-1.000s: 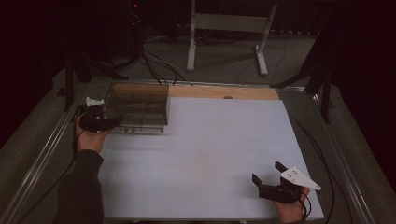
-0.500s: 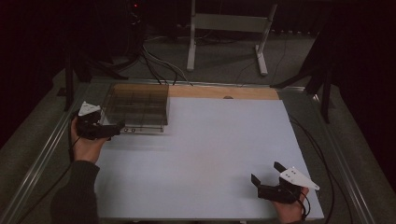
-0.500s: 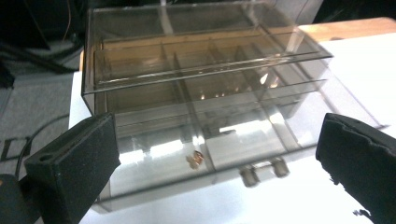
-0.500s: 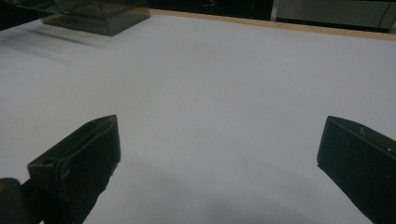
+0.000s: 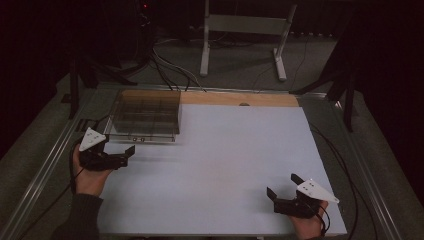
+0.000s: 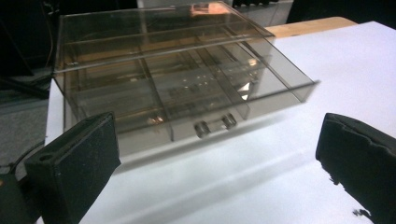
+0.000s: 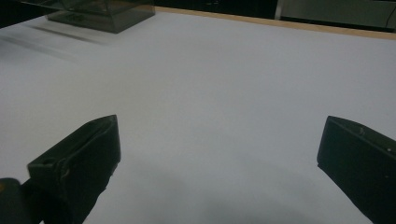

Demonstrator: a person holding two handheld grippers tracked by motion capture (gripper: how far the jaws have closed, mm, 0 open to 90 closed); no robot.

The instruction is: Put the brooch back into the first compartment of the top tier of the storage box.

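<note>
Right hand-held gripper [image 5: 283, 187]: black, with a pale three-cornered plate on top, held low by the near right corner of the white tabletop [image 5: 230, 160]; its jaws stand wide apart with nothing but bare white surface between them, and they point towards the far left.
Right hand [image 5: 307, 225]: at the near edge, wrapped round the gripper's body, a dark cable looping off beside it.
Left hand-held gripper [image 5: 131, 153]: black, same pale plate on top, held at the left edge about halfway up the tabletop; its jaws have just been opening and now stand wide, nothing between the pads, which are well apart in the left gripper view [image 6: 74, 168].
Left hand [image 5: 89, 172]: comes in from the near left in a dark sleeve, gripping the tool's body just off the white surface.
Box: a smoky, see-through plastic organiser box [image 5: 145, 117] with dividers inside, lying flat at the far left corner; it is just beyond the left gripper, apart from it and untouched.
Box front: in the left gripper view the box [image 6: 173, 79] faces the jaws, with a small clear latch [image 6: 215, 125] on its near wall.
Far edge: a bare wooden strip [image 5: 240, 98] runs along the far edge of the tabletop, to the right of the box.
</note>
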